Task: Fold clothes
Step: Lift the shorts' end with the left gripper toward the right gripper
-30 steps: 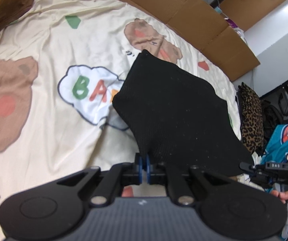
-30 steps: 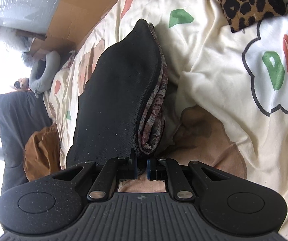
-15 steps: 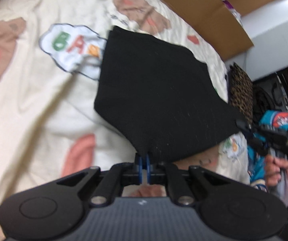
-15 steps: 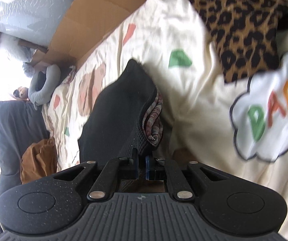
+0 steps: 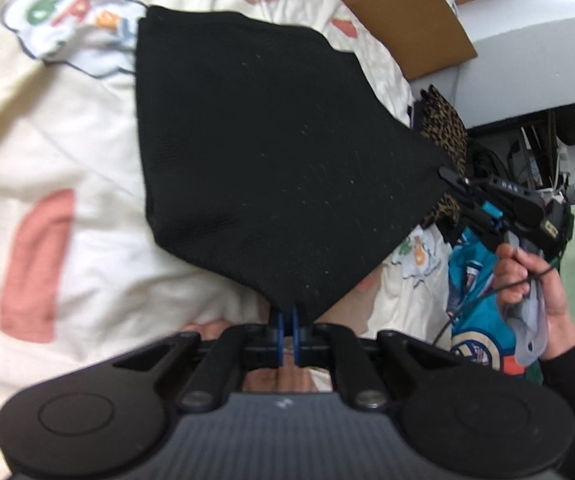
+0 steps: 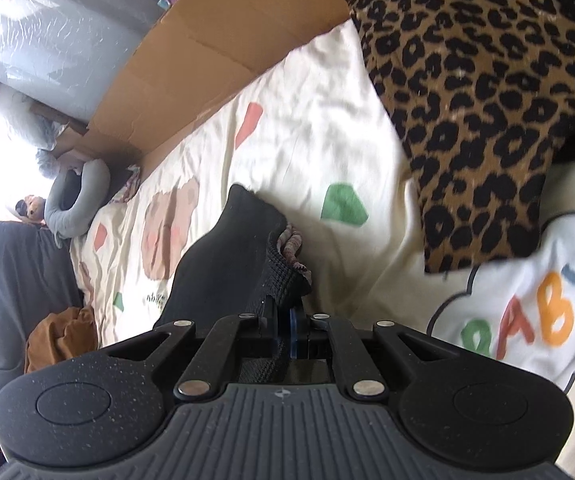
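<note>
- Black knit garment (image 5: 271, 152) stretched taut over the bedspread (image 5: 67, 152) btwn both grippers, prob. to lay flat.
- Left gripper (image 5: 286, 318) pinching one corner; right gripper (image 6: 283, 312) clamped on the other.

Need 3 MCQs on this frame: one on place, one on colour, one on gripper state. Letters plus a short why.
1. Where does the leopard-print cushion lie?
A. on the cream bedspread, beyond the "BABY" cloud print
B. inside the cardboard box
C. under the black garment

2. What colour is the garment held between the two grippers?
A. white
B. black
C. teal

3. What state is the left gripper in?
A. open, nothing in it
B. open above the garment
C. shut on a corner of the garment

Answers:
1. A: the right wrist view shows the cushion resting on the bedspread, past the cloud print.
2. B: the cloth is black in both views.
3. C: the blue pads pinch the cloth's near corner; the right gripper clamps the far one.
</note>
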Demonstrator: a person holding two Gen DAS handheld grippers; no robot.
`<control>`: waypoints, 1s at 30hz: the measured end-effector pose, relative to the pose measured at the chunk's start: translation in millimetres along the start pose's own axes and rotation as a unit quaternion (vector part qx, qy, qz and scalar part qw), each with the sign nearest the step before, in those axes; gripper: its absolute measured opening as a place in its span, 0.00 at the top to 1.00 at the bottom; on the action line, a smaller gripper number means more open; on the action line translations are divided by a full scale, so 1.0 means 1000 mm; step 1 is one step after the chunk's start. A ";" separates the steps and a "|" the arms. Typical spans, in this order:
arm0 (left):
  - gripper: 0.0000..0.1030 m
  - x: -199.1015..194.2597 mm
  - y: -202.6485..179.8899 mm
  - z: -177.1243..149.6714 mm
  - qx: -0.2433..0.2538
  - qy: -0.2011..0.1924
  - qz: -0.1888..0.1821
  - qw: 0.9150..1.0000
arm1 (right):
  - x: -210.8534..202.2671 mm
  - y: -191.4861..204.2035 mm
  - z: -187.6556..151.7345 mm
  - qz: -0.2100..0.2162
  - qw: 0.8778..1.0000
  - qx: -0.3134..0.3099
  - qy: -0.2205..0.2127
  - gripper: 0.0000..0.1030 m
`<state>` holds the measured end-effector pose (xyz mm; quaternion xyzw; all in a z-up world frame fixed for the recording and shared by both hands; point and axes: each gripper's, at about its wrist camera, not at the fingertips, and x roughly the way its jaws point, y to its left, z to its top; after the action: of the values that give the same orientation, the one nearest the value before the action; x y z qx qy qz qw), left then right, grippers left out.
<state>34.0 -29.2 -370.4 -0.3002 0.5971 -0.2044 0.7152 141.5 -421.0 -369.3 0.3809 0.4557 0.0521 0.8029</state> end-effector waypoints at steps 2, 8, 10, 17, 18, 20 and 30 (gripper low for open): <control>0.96 0.009 -0.003 -0.001 -0.002 0.008 -0.011 1.000 | 0.000 -0.002 0.006 -0.004 1.000 -0.001 -0.005 0.97; 0.96 0.035 -0.014 -0.005 0.002 0.033 -0.035 0.999 | 0.002 -0.009 0.022 -0.016 1.000 -0.006 -0.015 0.97; 0.96 0.045 -0.017 -0.004 0.008 0.044 -0.042 0.998 | 0.003 -0.011 0.028 -0.019 1.000 -0.004 -0.018 0.97; 0.96 0.069 -0.025 0.002 0.023 0.079 -0.068 0.994 | 0.006 -0.013 0.045 -0.029 0.999 0.003 -0.035 0.97; 0.95 0.072 -0.025 0.001 0.022 0.086 -0.071 0.994 | 0.007 -0.013 0.046 -0.032 0.999 0.003 -0.035 0.97; 0.95 0.075 -0.024 -0.002 0.021 0.096 -0.072 0.993 | 0.009 -0.015 0.049 -0.037 0.999 0.001 -0.035 0.97; 0.87 0.044 -0.016 0.017 0.040 0.087 -0.020 0.995 | -0.006 -0.027 0.043 -0.053 0.997 -0.006 -0.050 0.80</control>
<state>60.5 -67.1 -390.0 -0.2639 0.6425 -0.2677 0.6678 164.0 -467.5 -370.2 0.3538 0.4344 -0.0068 0.8283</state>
